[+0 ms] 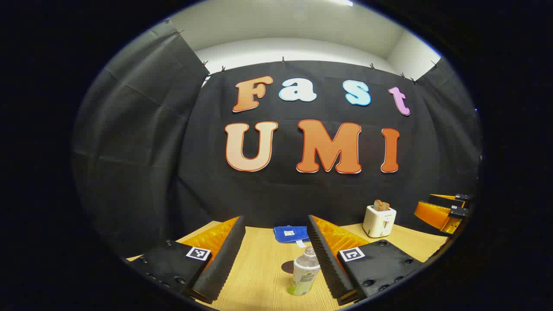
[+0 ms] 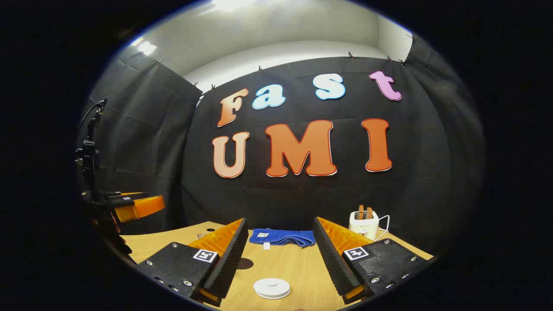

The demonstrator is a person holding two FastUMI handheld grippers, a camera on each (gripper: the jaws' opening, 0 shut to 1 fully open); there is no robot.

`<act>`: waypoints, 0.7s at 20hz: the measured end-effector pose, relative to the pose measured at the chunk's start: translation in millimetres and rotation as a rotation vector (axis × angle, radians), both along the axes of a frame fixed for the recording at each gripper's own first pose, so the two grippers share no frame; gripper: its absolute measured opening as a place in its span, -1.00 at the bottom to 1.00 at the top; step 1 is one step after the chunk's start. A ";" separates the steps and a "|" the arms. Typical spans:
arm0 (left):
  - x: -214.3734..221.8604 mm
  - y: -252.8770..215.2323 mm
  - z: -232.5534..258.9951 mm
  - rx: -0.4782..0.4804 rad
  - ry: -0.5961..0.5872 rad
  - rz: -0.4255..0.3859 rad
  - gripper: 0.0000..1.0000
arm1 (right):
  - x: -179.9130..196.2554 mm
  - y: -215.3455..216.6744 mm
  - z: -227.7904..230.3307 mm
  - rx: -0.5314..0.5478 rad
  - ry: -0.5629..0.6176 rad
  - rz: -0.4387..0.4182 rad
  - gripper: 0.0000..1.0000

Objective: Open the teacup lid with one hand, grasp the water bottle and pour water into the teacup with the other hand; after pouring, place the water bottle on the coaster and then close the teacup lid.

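While both grippers hang released over the table [image 2: 298, 268], nothing's grabbed yet.
Left gripper [image 1: 276, 259] frames the bottle [image 1: 304, 272]; right gripper [image 2: 281, 263] frames the white coaster [image 2: 271, 287].

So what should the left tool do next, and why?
Probably ease the left tool forward and down around the water bottle. Its fingers are open, and the bottle stands upright on the table just ahead, close to one finger, not yet gripped. The teacup isn't clearly visible, so starting with the bottle is a guess.

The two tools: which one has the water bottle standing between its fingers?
The left tool: the water bottle stands upright between its open fingers, near the right one. The right tool has only the white coaster there.
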State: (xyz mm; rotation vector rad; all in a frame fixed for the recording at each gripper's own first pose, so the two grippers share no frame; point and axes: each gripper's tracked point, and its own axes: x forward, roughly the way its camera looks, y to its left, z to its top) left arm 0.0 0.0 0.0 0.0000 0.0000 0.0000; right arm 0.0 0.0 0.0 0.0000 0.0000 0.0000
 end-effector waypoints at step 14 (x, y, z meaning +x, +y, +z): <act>3.1 -25.7 -5.6 0.005 -0.002 -0.055 0.93 | -4.5 1.2 7.7 -0.039 -0.041 -0.030 0.93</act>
